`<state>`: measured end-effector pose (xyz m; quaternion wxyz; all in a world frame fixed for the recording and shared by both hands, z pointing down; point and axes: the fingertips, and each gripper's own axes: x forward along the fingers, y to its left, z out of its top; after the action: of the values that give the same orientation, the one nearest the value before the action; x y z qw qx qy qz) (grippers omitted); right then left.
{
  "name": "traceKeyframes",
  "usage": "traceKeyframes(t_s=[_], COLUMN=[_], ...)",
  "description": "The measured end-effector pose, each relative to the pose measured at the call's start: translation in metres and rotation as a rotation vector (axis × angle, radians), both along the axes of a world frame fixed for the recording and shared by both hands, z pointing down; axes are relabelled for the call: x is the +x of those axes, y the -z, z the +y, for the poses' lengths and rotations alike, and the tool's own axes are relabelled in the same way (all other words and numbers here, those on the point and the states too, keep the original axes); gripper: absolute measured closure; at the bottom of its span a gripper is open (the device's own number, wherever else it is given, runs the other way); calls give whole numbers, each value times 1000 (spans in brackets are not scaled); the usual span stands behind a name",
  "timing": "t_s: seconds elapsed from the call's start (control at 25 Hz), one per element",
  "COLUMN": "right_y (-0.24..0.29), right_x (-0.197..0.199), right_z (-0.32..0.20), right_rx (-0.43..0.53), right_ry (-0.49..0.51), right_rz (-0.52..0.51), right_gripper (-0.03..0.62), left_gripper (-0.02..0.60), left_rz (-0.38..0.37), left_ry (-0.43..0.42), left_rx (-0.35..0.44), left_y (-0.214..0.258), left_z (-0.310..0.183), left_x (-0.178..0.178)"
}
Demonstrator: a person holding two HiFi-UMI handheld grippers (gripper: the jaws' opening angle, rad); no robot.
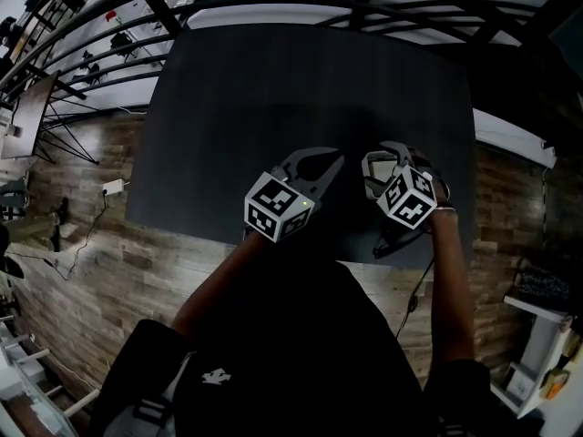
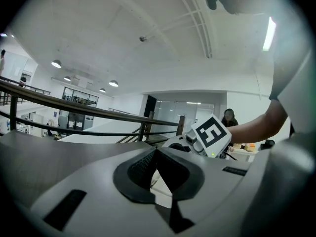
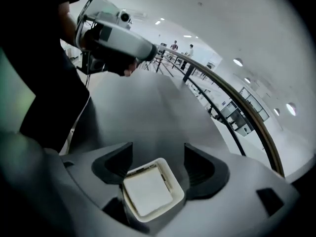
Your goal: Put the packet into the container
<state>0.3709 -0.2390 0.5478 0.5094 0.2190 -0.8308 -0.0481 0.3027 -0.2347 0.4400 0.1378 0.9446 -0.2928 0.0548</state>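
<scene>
Under my right tongs (image 3: 158, 158), on the dark table (image 1: 273, 89), the white container (image 3: 178, 195) already has the pale packet (image 3: 147, 190) lying flat inside it. These jaws stand apart and touch neither. My left tongs (image 2: 155, 152) are closed together on nothing, held off to one side. I judge the placing done. Next I should lift the right tongs clear without nudging the container.

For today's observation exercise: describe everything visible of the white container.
The container is a white square tray with rounded corners and a raised rim, plastic by its look. It sits upright on the grey table, framed between the open jaws of the right gripper, which do not touch it. A flat white packet lies inside.
</scene>
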Motion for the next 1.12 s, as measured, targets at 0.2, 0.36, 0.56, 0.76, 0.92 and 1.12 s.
traceKeyframes(t_s=[0.2,0.36,0.56,0.76,0.92,1.12], right_y=[40,63,90,112,124,131], right_x=[-26,-42,-60,-72,-80,-77], right_z=[8,12,17,21,22,30], right_rx=[73,125,199,260,261,281], right_ry=[-72,-165,-277,-363,-445,-524], right_rz=[-164,-288,-435,-560,-674,-801], right_gripper=[328,400,499,573,591,591], left_gripper=[577,577,577,577,577,577], left_rz=[-5,-41,-44,6,13,17], left_ry=[-24,-43,-46,-37,-48,-49], left_rx=[62,97,99,68,69,55], left_y=[14,15,19,27,32,29], left_z=[1,2,0,-4,-6,-2], left_x=[-2,-8,-21,-31,-39,-43])
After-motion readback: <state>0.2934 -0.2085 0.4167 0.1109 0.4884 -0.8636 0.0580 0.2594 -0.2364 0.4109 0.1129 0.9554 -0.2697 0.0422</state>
